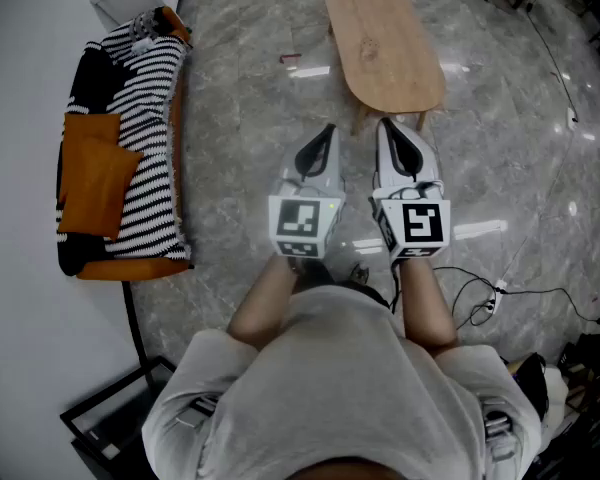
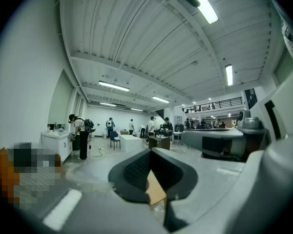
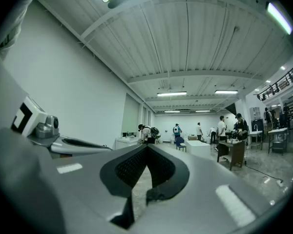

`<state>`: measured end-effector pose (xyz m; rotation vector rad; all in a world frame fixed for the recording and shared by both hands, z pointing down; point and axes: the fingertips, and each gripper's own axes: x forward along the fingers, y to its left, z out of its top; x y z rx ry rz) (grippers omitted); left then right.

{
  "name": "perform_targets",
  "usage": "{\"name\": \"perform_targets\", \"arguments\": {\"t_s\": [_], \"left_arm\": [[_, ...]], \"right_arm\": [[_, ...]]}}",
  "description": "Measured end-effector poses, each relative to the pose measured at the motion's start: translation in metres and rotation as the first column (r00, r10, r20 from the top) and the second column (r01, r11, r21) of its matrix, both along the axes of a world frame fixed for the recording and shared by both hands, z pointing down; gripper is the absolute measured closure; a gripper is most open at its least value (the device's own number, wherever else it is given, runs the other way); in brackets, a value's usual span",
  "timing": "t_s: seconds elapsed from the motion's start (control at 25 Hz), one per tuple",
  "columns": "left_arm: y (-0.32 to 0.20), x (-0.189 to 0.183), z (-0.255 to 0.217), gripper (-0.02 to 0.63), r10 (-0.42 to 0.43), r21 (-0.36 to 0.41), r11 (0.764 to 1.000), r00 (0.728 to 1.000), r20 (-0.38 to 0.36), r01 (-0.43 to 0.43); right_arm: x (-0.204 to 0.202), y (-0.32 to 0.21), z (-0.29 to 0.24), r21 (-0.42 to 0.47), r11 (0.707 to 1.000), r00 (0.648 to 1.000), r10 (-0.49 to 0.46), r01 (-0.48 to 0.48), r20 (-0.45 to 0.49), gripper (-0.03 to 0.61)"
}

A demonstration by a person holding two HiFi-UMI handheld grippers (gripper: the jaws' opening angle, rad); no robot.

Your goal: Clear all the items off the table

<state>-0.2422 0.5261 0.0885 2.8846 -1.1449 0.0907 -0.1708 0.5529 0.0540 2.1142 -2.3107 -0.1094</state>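
Observation:
A low oval wooden table point(image 1: 385, 43) stands on the marble floor ahead of me, and only bare wood shows on its top. My left gripper point(image 1: 327, 130) and right gripper point(image 1: 386, 124) are held side by side just short of the table's near end, both pointing at it. In the left gripper view the jaws point(image 2: 150, 150) meet at their tips, with nothing between them and a wedge of the table point(image 2: 155, 189) showing through the gap below. The right gripper point(image 3: 147, 146) stands the same way in its own view, tips together and holding nothing.
A black-and-white striped sofa point(image 1: 130, 138) with orange cushions point(image 1: 95, 173) lines the left wall. A small red item point(image 1: 290, 58) lies on the floor left of the table. Cables point(image 1: 500, 293) trail at the right. Several people point(image 2: 80, 135) stand far off.

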Motion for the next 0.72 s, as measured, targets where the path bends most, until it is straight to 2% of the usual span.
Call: {"name": "perform_targets", "arguments": {"t_s": [0.24,0.48,0.72], "left_arm": [[-0.025,-0.016,0.009,0.592,0.009,-0.015,1.0,1.0,0.0,-0.009],[-0.049,-0.031,0.007,0.592,0.054,-0.021,0.998,0.998,-0.02,-0.054],[-0.064,-0.032,0.022,0.592,0.089,-0.062,0.994,0.995,-0.045,-0.092]], "right_arm": [[-0.014,-0.023,0.01,-0.011,1.0,1.0,0.012,-0.012,0.009,0.572],[-0.027,-0.045,0.008,-0.015,0.998,0.998,0.069,-0.069,0.011,0.572],[-0.022,-0.053,0.016,-0.04,0.993,0.993,0.115,-0.114,0.026,0.572]]}}
